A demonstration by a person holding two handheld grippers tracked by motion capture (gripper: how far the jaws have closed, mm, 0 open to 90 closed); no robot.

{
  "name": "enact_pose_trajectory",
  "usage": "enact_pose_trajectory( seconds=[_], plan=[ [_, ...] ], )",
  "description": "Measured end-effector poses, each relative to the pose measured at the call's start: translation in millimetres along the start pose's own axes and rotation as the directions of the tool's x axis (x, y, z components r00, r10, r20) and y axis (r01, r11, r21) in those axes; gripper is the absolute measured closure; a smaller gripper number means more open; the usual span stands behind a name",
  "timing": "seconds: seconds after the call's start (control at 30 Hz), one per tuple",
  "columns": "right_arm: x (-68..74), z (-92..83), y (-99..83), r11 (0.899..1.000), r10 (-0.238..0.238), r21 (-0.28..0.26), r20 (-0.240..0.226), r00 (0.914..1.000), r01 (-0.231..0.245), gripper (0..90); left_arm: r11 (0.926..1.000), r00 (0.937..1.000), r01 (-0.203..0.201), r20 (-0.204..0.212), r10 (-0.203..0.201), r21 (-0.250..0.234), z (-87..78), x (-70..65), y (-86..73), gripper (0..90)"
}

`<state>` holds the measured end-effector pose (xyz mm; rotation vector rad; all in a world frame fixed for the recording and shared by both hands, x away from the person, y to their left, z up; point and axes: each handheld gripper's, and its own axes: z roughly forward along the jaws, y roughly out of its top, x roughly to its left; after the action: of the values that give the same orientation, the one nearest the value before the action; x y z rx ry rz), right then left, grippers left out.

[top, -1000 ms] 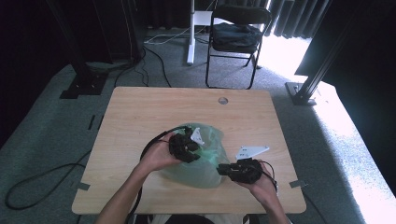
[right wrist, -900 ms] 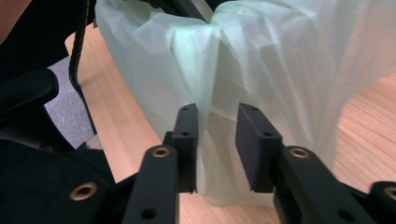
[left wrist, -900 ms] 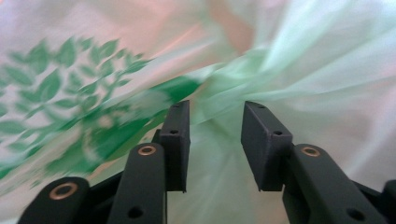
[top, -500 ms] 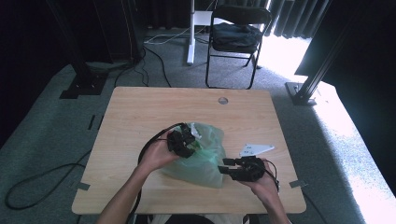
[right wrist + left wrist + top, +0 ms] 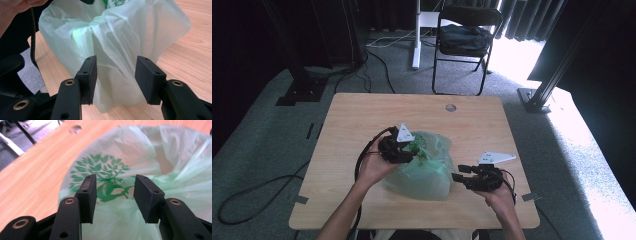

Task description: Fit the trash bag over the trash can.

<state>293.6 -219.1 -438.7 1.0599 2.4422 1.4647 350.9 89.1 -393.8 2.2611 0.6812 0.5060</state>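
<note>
Wooden table (image 5: 352,125), dark room, folding chair (image 5: 464,37) behind. Left gripper (image 5: 404,150) jaws apart over the top of a pale green plastic bag (image 5: 424,170) with tree print (image 5: 102,178). Right gripper (image 5: 460,176) jaws apart just beside the bag's right side; bag sits mid-table between both hands

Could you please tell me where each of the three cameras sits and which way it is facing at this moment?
High view: above the person's side, looking forward and down on the table; forearms, left claw, right claw.
Left gripper view: rides the left claw, looking across the green bag; both jaws apart.
Right gripper view: rides the right claw, facing the bag's side; jaws apart, the other hand top left.
Shared: all show the green bag on the wooden table.
</note>
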Motion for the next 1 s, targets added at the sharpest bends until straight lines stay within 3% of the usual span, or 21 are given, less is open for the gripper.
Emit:
enact_pose_trajectory(
  seconds=[0.17, 0.4, 0.6, 0.63, 0.73, 0.83, 0.87, 0.93, 1.0],
  plan=[
    [-3.4, -2.8, -0.9, 1.000, 0.016, -0.014, 0.017, 0.9997, -0.015, 50.1, 0.9939, 0.9966, 0.075, -0.029, -0.077, -0.081, -12.4, 6.9, -12.3, 53.5],
    [-6.1, -3.4, -2.2, 1.000, 0.025, -0.019, 0.035, 0.9991, -0.025, 49.2, 0.9677, 0.9822, 0.166, -0.056, -0.179, -0.190, -28.6, 13.7, -36.4, 52.1],
    [-7.5, -2.3, -3.2, 0.999, 0.032, -0.017, 0.040, 0.9987, -0.032, 49.0, 0.9504, 0.9706, 0.206, -0.075, -0.229, -0.233, -37.5, 18.6, -49.8, 50.8],
    [-7.5, -2.3, -3.2, 0.999, 0.032, -0.017, 0.040, 0.9987, -0.032, 49.0, 0.9504, 0.9706, 0.206, -0.075, -0.229, -0.233, -37.5, 18.6, -49.8, 50.8],
    [-8.5, -2.1, -4.1, 0.999, 0.034, -0.012, 0.053, 0.9980, -0.033, 48.7, 0.9418, 0.9631, 0.225, -0.090, -0.254, -0.250, -41.7, 21.1, -56.9, 50.3],
    [-9.6, -2.2, -4.7, 0.999, 0.035, -0.013, 0.054, 0.9979, -0.034, 48.6, 0.9288, 0.9517, 0.256, -0.098, -0.291, -0.268, -45.4, 25.6, -65.0, 50.3],
    [-9.6, -2.2, -4.7, 0.999, 0.035, -0.013, 0.054, 0.9979, -0.034, 48.6, 0.9288, 0.9517, 0.256, -0.098, -0.291, -0.268, -45.4, 25.6, -65.0, 50.3],
    [-10.4, -2.7, -5.1, 0.999, 0.035, -0.012, 0.056, 0.9978, -0.035, 48.6, 0.9196, 0.9411, 0.280, -0.110, -0.320, -0.276, -47.9, 29.7, -72.6, 50.3],
    [-11.3, -2.9, -5.6, 0.999, 0.038, -0.014, 0.058, 0.9976, -0.037, 48.6, 0.9154, 0.9347, 0.295, -0.117, -0.336, -0.274, -49.3, 32.5, -77.4, 50.3]
  ],
)
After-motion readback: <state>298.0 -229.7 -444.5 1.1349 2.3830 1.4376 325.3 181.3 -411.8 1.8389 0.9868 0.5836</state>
